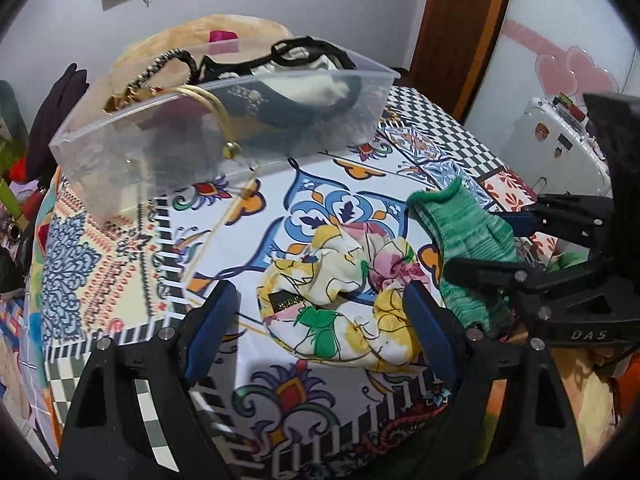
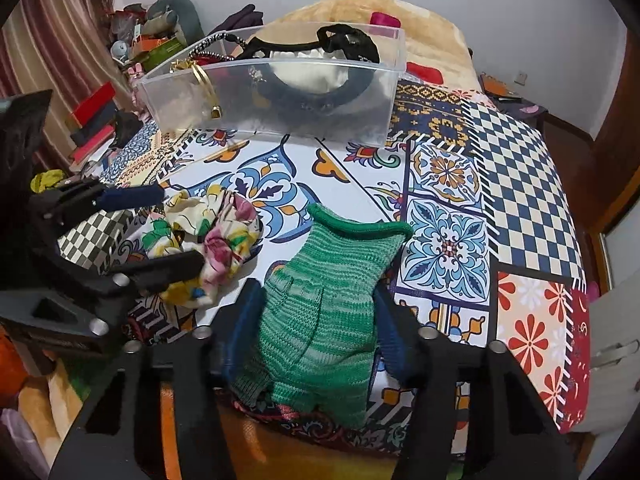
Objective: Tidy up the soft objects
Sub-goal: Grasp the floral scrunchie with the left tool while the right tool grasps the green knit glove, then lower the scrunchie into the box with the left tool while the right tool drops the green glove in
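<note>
The right claw (image 2: pixel 316 320) straddles the green knitted glove (image 2: pixel 320 312), fingers apart on either side, seemingly ready to pinch it. The left claw (image 1: pixel 320 320), also apart, brackets the floral scrunchie (image 1: pixel 340 300). Beyond, on the patterned tabletop (image 2: pixel 520 184), the clear bin (image 2: pixel 280 92) already holds soft items, the likely destination.

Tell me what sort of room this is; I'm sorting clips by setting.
Probably a bedroom at home: a patterned cloth covers what looks like a bed, a plush blanket is heaped at its far end, and a suitcase stands beside it.
</note>
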